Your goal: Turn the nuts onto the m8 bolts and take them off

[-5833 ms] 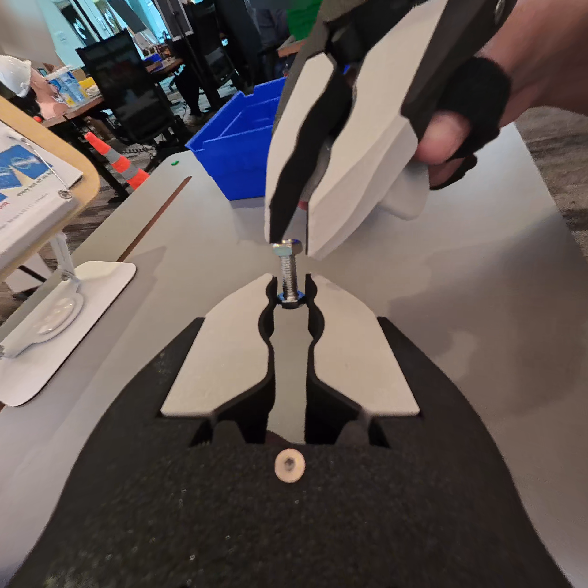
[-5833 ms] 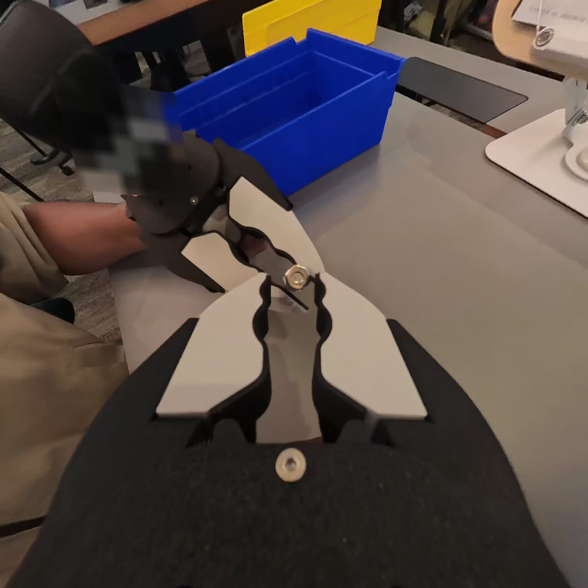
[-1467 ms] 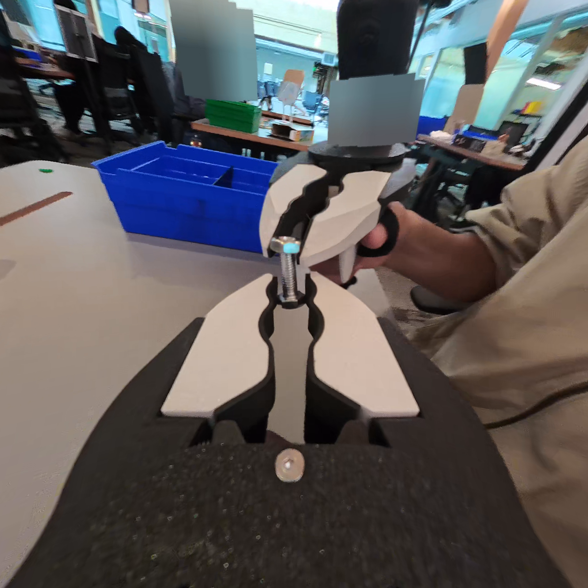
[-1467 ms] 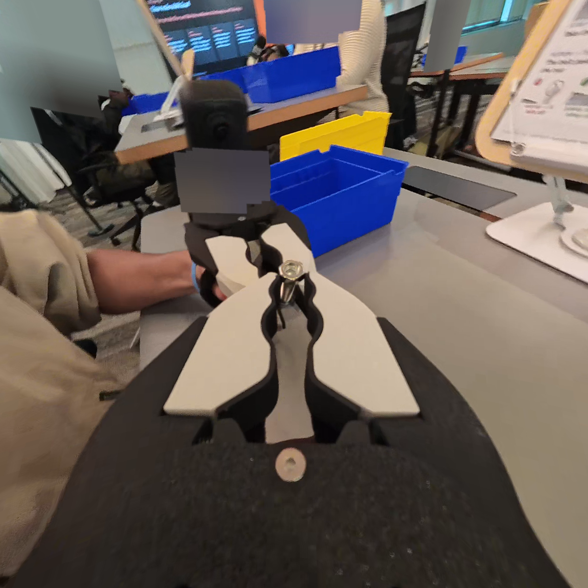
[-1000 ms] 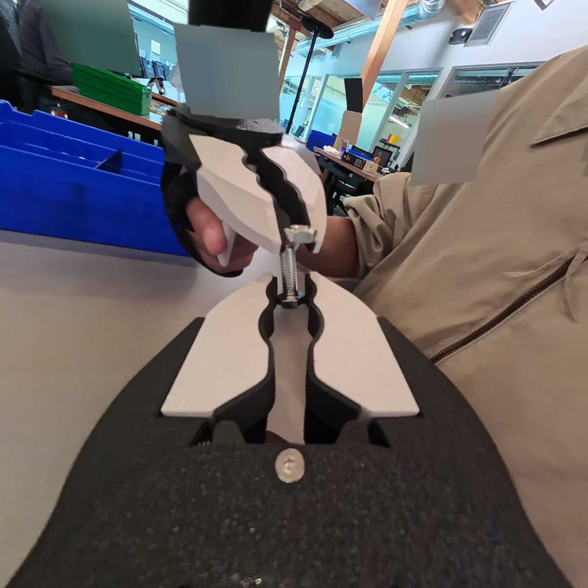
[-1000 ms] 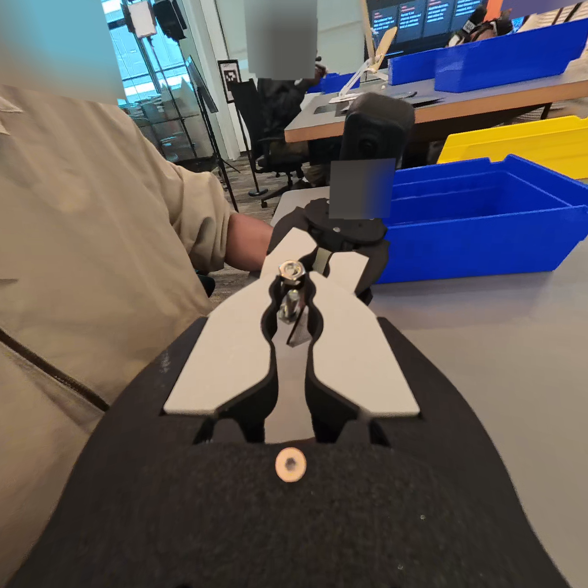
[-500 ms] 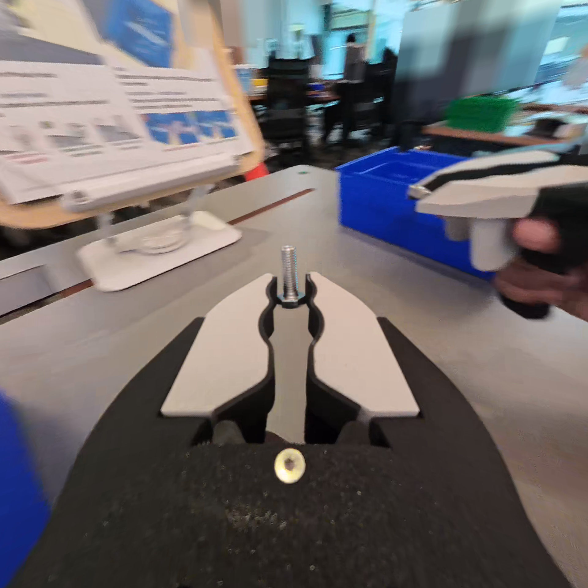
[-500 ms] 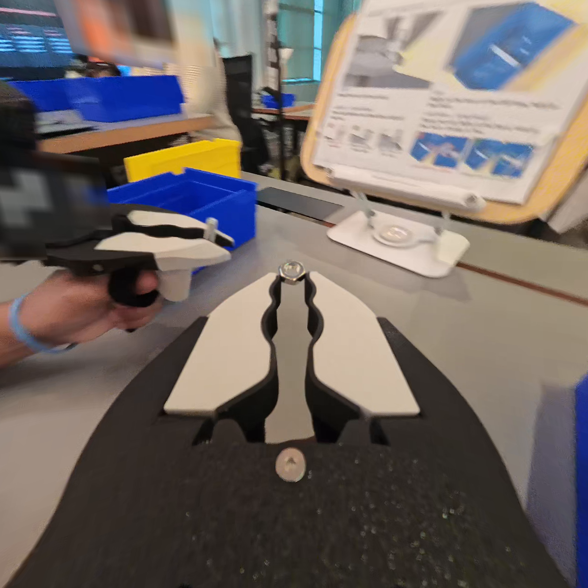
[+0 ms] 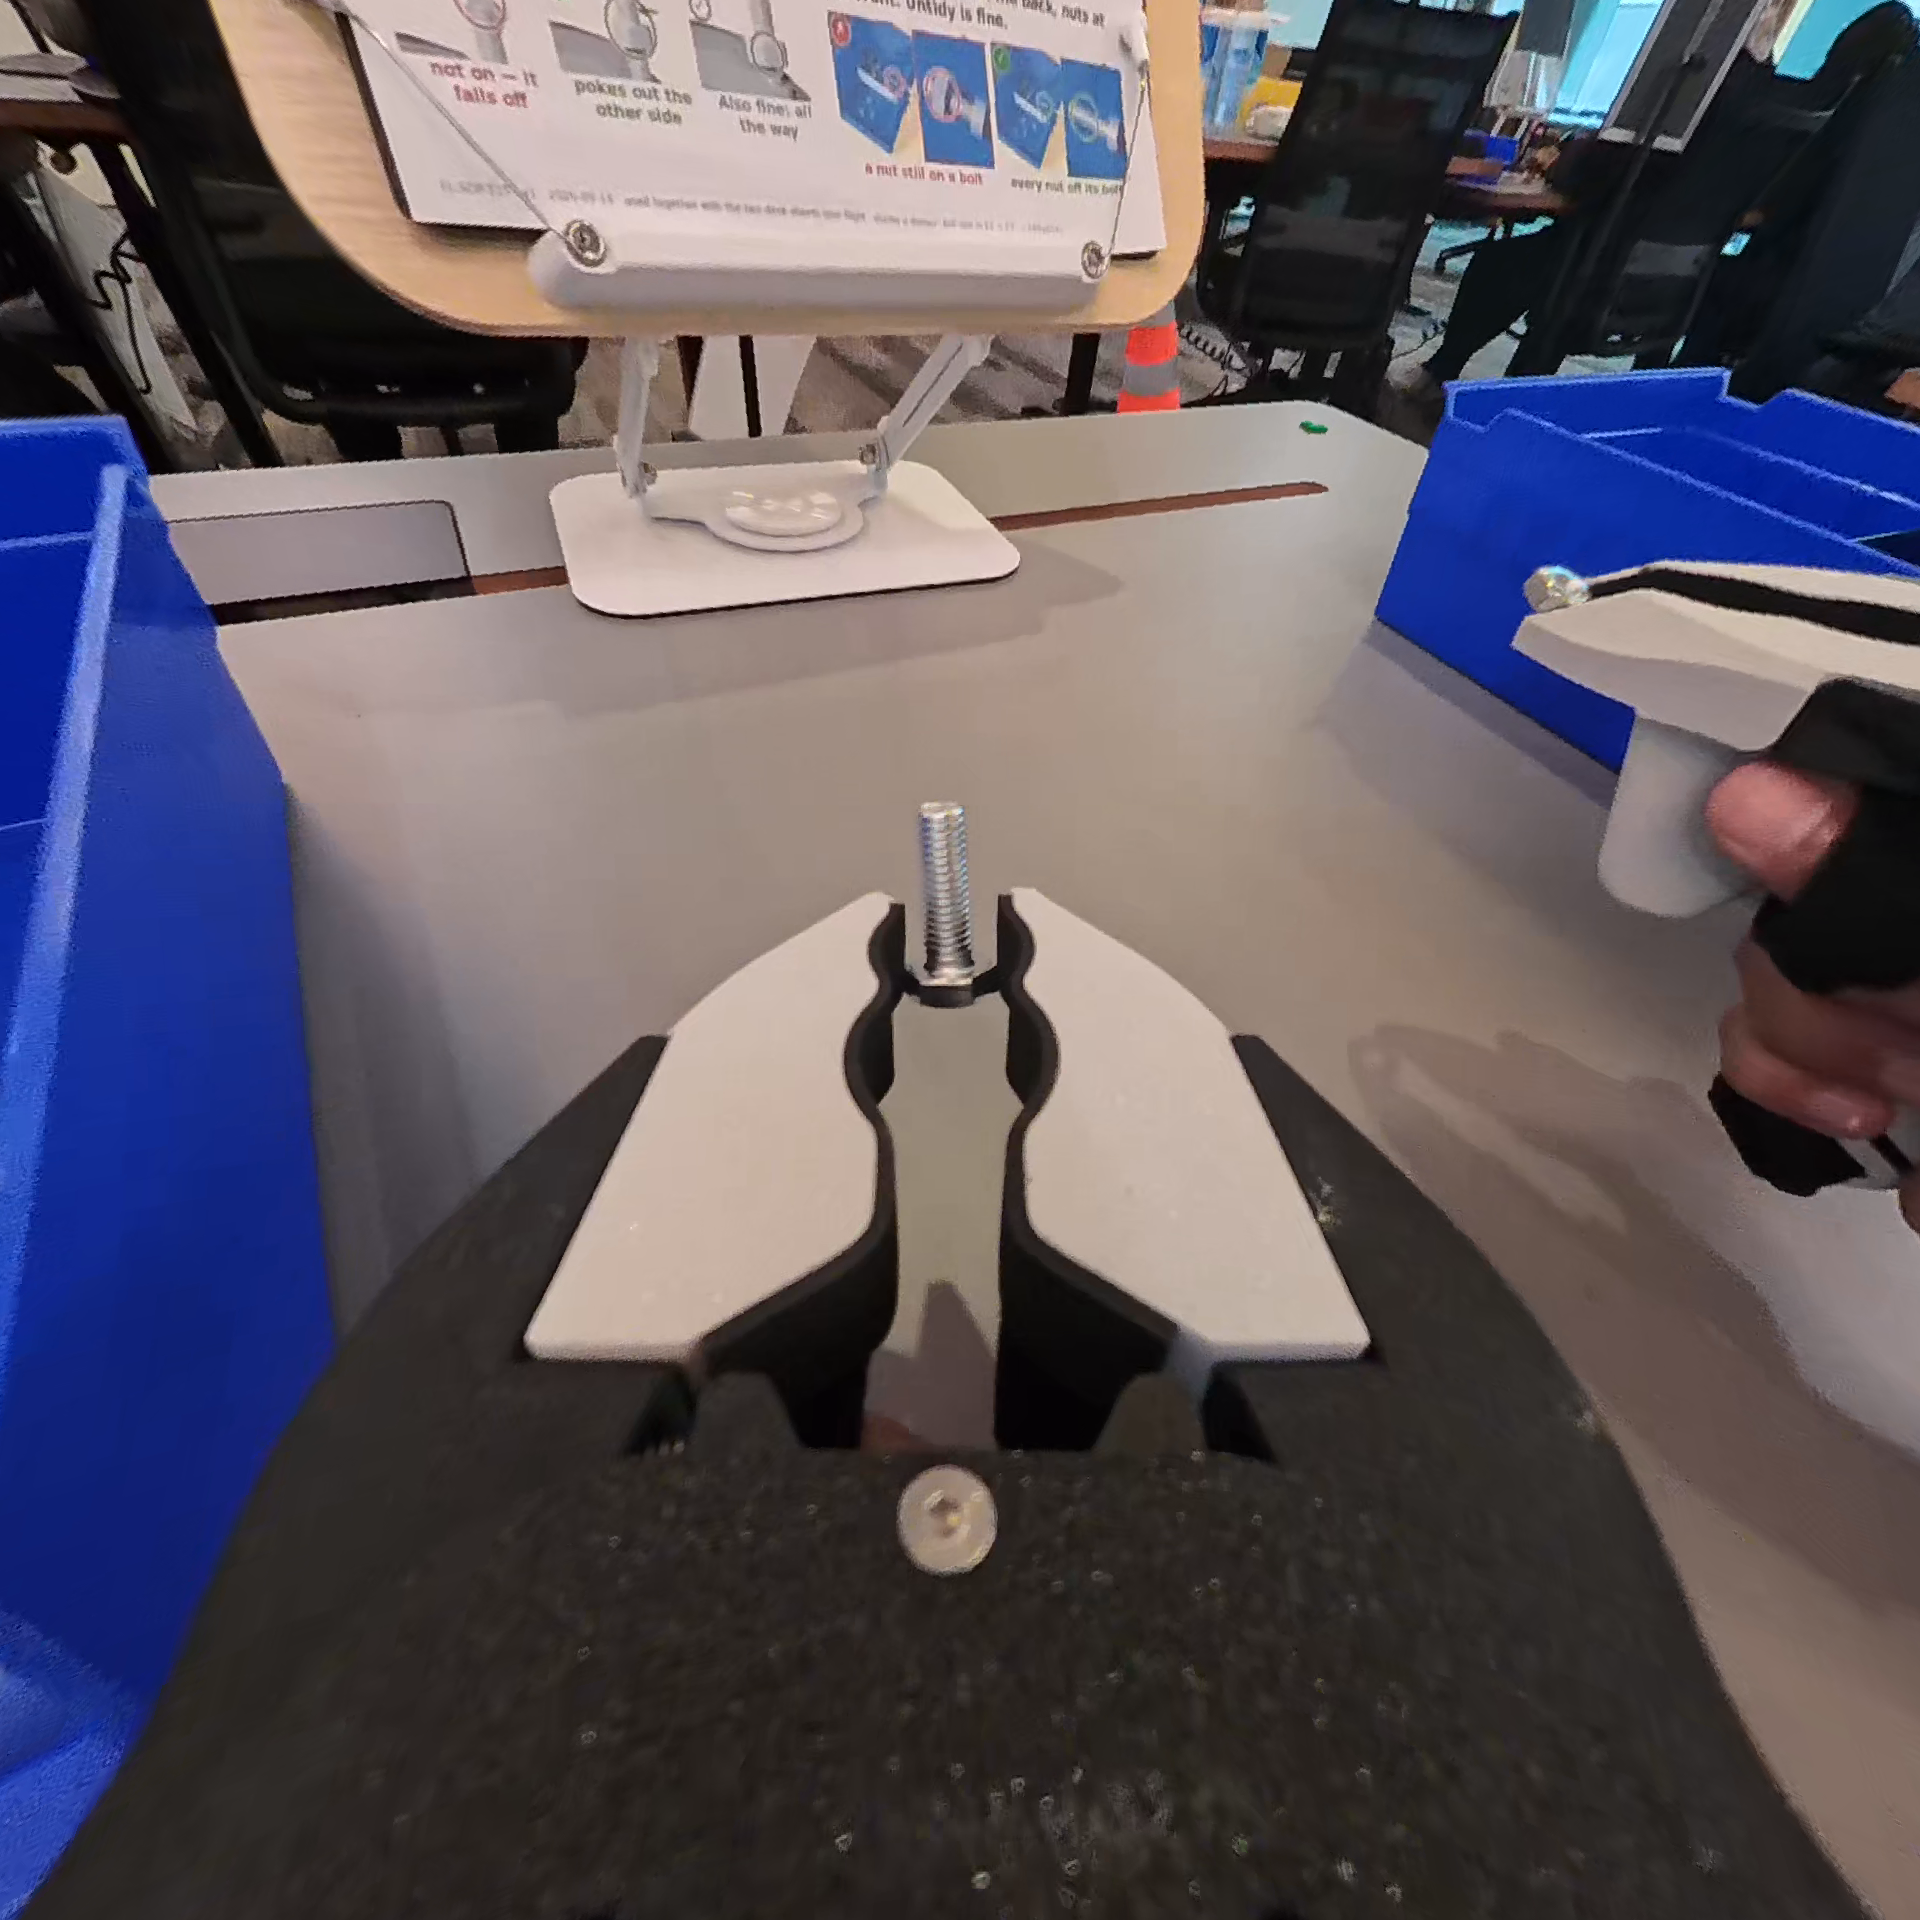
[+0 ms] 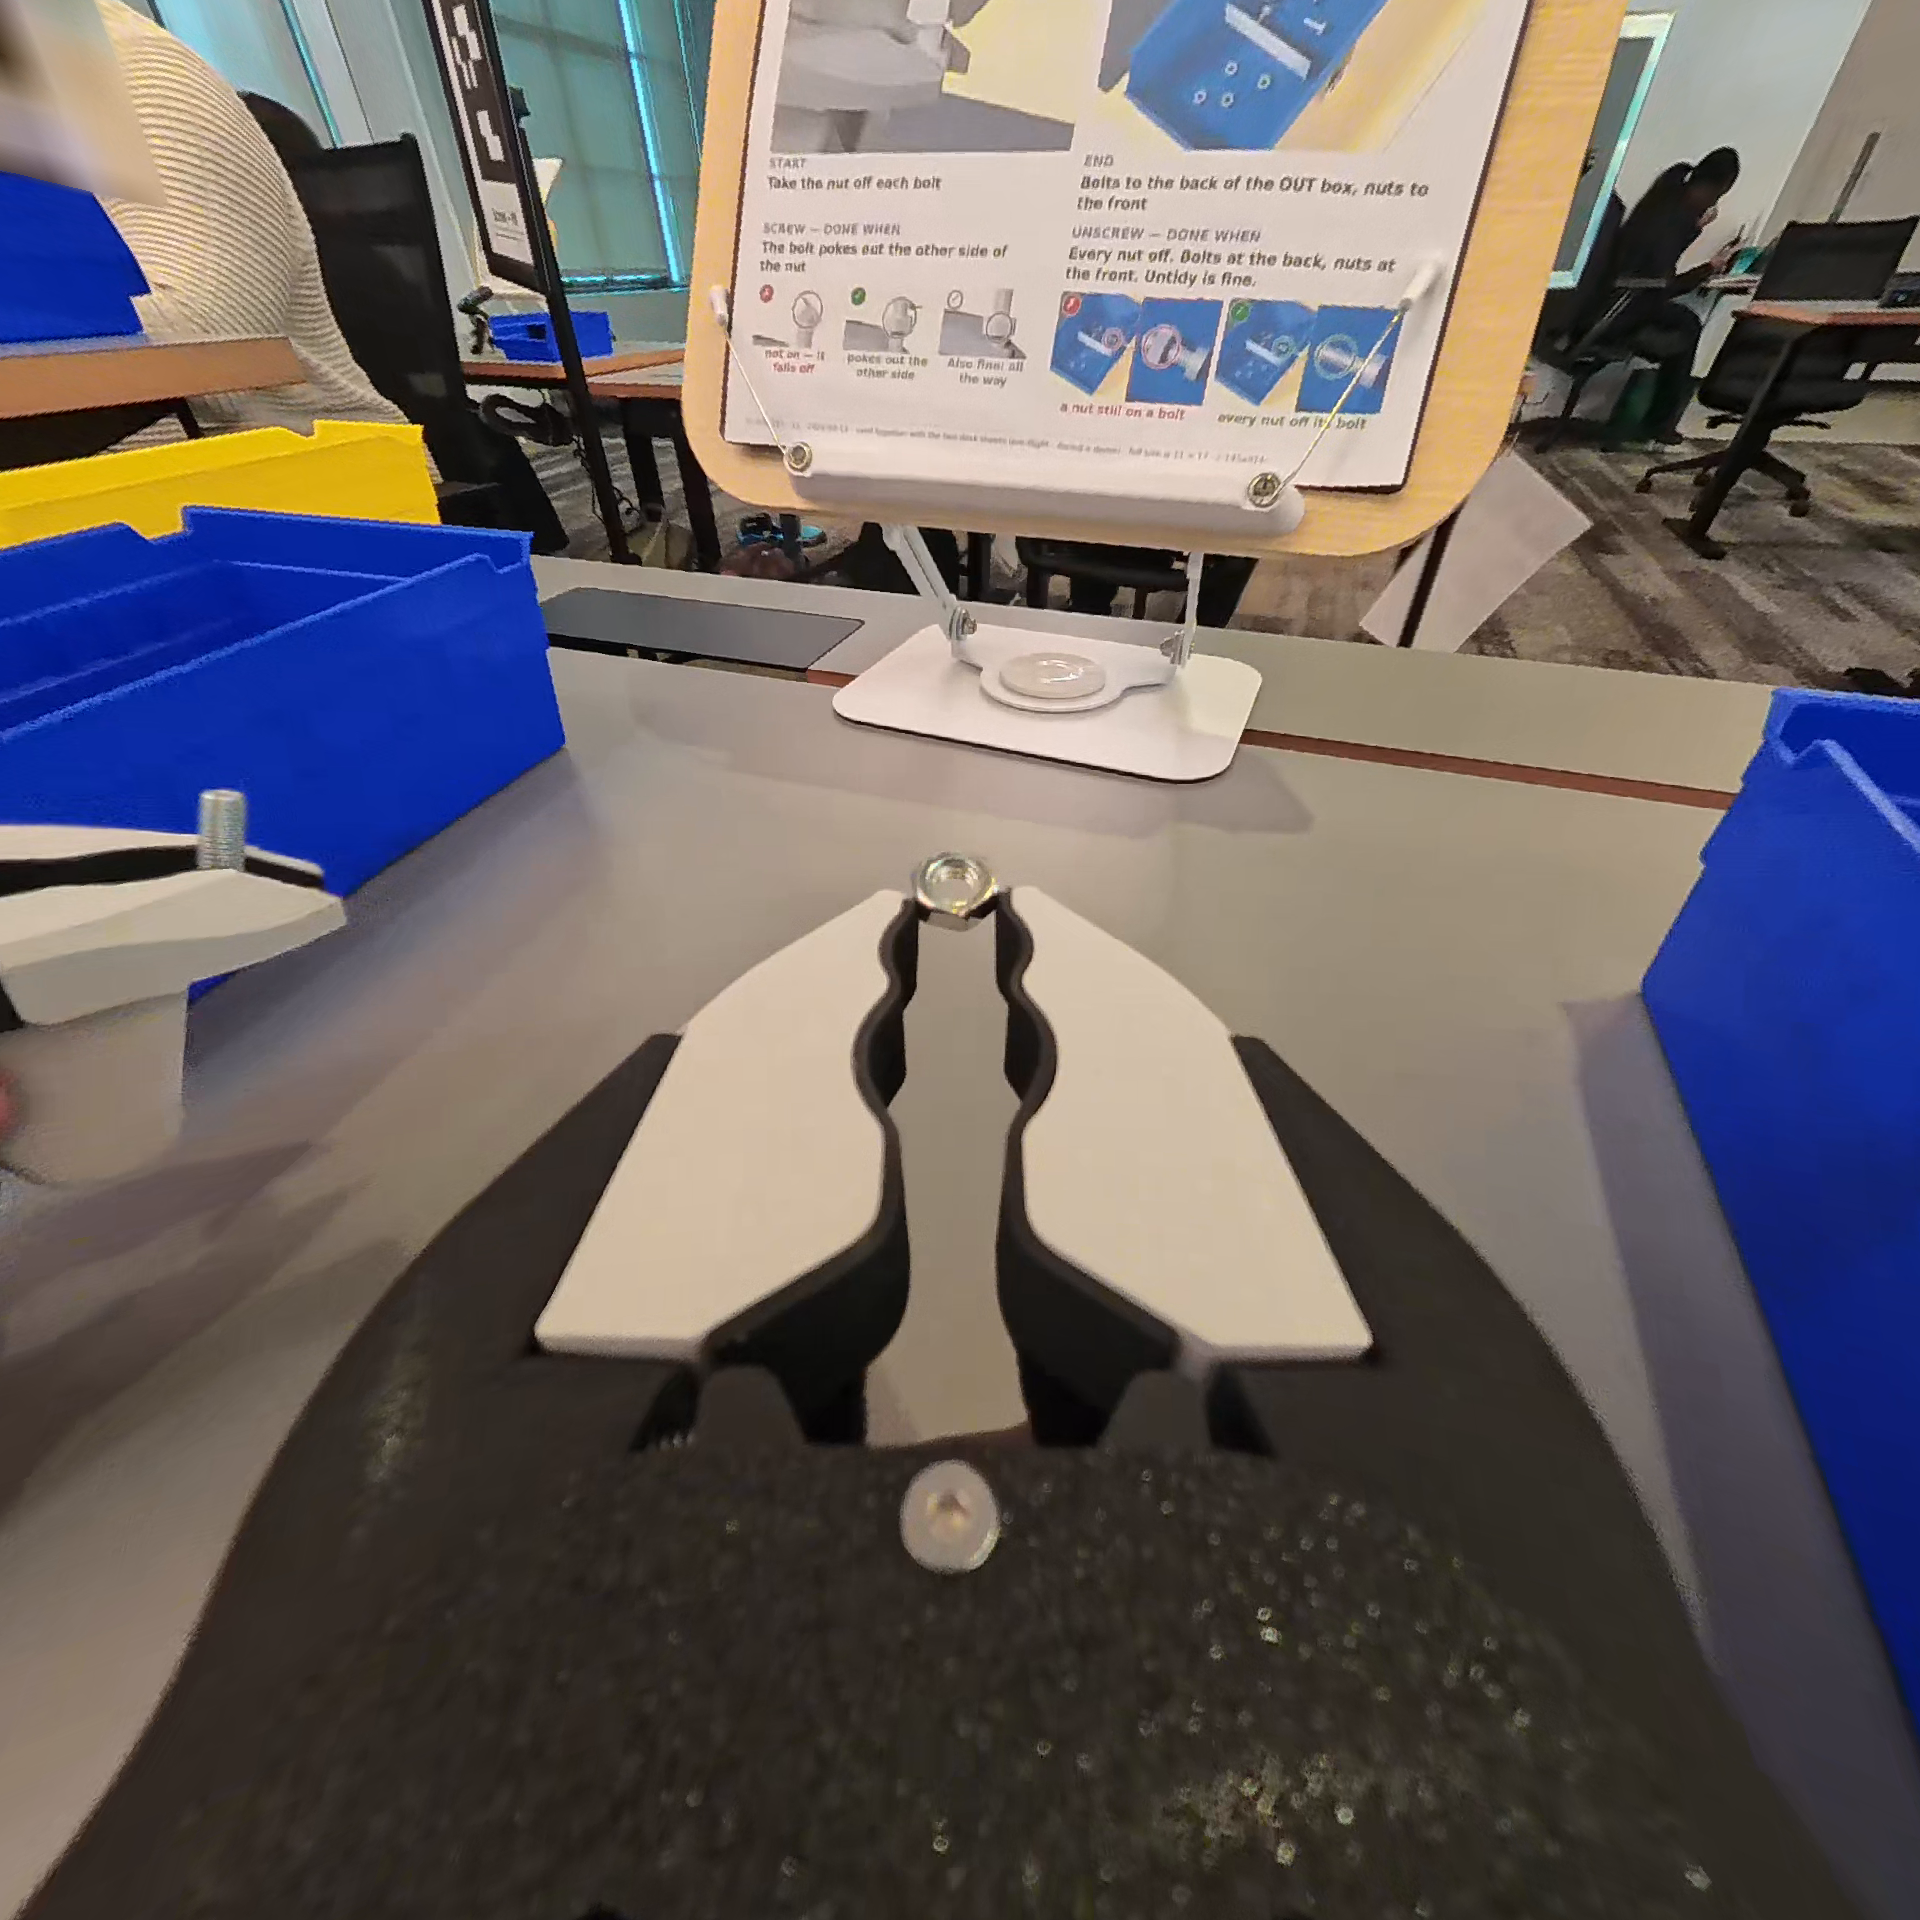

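Blue bins point(image 10: 281, 675) flanking table, contents unseen, tools gripping bolt point(image 9: 943, 894), nut point(image 10: 953, 890)

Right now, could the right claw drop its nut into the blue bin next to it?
Probably yes. The right claw holds the nut over bare table, and the blue bin sits open-topped just to its right with nothing between them.

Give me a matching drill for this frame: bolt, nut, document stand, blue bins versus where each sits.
1. bolt
2. nut
3. document stand
4. blue bins

A. at the table's far edge, centre
B. clamped at the right gripper tips
C. on the table at both sides
D. upright in the left gripper, threads up

Pairs: 1-D, 2-B, 3-A, 4-C
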`<state>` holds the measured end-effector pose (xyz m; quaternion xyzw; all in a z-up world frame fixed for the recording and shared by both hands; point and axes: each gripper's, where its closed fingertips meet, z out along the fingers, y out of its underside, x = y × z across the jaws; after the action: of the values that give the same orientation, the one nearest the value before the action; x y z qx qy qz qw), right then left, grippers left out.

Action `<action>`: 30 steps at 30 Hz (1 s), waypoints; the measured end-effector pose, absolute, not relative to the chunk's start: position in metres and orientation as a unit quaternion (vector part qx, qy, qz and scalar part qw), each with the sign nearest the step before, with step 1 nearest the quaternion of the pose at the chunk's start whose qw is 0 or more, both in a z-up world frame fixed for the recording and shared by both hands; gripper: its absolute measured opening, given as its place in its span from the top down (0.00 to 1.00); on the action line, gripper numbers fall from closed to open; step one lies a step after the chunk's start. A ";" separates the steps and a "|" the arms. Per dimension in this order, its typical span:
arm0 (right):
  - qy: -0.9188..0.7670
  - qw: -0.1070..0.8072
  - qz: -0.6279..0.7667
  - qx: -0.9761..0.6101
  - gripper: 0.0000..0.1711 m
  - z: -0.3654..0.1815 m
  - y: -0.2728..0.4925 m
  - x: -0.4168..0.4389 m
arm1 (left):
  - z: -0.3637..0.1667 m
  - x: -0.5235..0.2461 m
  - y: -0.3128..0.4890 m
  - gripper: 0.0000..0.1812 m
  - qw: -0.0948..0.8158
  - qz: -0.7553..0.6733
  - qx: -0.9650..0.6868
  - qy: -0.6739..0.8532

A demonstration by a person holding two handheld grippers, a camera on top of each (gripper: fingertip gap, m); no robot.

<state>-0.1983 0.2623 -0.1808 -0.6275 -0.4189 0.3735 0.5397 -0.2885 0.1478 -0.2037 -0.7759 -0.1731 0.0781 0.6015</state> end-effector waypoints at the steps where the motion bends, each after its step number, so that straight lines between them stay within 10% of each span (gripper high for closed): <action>1: -0.420 0.537 0.374 -0.629 0.92 -0.182 0.262 -0.198 | -0.204 -0.288 0.148 0.91 0.602 0.074 -0.776 -0.174; 15: -0.406 0.603 0.240 -0.643 0.92 -0.075 0.411 -0.098 | -0.202 -0.280 0.146 0.91 0.602 0.077 -0.782 -0.140; 30: -0.584 0.120 0.059 -0.801 0.91 -0.259 0.555 -0.081 | -0.208 -0.279 0.148 0.91 0.590 0.088 -0.793 -0.124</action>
<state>-0.0807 0.5551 -0.2593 -0.8009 -0.5838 0.0588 0.1196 -0.2793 0.1479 -0.2077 -0.7931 -0.1243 0.0882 0.5897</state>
